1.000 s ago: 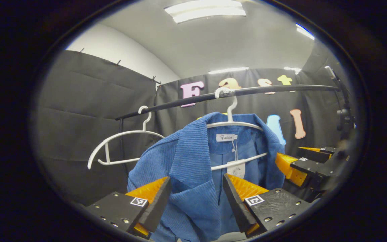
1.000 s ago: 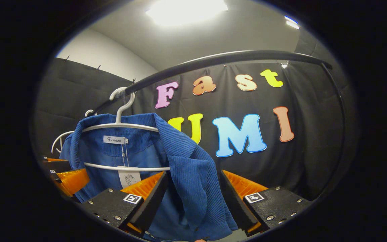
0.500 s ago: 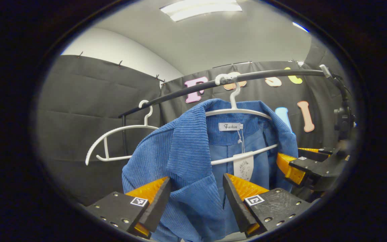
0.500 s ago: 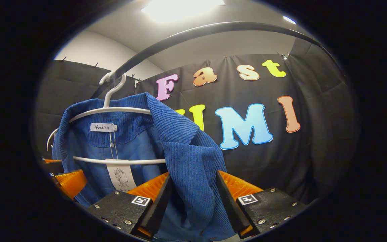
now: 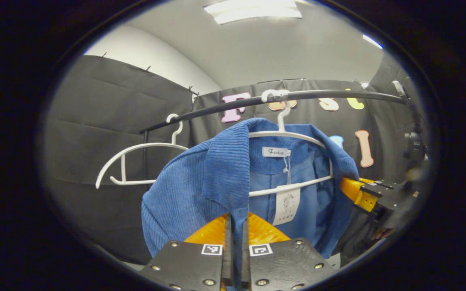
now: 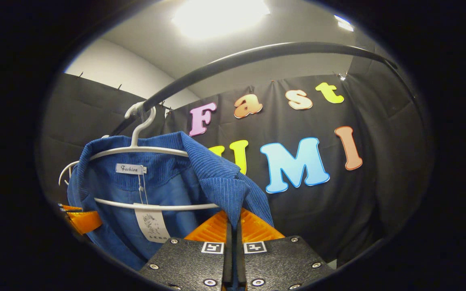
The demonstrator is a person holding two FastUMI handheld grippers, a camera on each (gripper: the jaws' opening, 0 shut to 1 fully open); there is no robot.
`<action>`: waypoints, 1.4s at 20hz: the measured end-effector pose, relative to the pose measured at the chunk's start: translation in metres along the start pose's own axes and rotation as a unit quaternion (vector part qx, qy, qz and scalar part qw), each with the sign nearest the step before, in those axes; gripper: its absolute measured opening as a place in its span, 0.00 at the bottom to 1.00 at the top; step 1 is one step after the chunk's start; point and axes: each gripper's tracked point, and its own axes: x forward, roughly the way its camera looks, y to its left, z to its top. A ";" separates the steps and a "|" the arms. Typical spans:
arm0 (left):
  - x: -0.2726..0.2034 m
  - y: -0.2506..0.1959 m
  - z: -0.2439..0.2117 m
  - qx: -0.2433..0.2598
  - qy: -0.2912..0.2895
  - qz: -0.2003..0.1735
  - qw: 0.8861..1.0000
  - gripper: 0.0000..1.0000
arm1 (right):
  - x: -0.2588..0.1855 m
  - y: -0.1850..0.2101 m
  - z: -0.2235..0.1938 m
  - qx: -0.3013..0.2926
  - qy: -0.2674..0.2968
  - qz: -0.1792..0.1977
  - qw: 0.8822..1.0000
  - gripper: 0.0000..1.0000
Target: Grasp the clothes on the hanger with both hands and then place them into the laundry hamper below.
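Jacket lapels hang pinched between both tools' fingers, left tool and right tool.

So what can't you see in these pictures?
- Jacket bottom: left gripper view, cut off by the left gripper.
- Tag drawing: right gripper view, too small.
- Hanger far end: right gripper view, behind the jacket.

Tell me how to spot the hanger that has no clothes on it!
Find the long black rail running across the booth. Two white hangers hook over it. The empty hanger hangs nearer the rail's end, bare and see-through, while its neighbour wears a blue jacket.
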 end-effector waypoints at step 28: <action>0.007 0.118 0.125 0.078 -0.109 0.071 0.989 0.05 | 0.044 -0.057 0.066 -0.054 -0.105 -0.073 0.990 0.04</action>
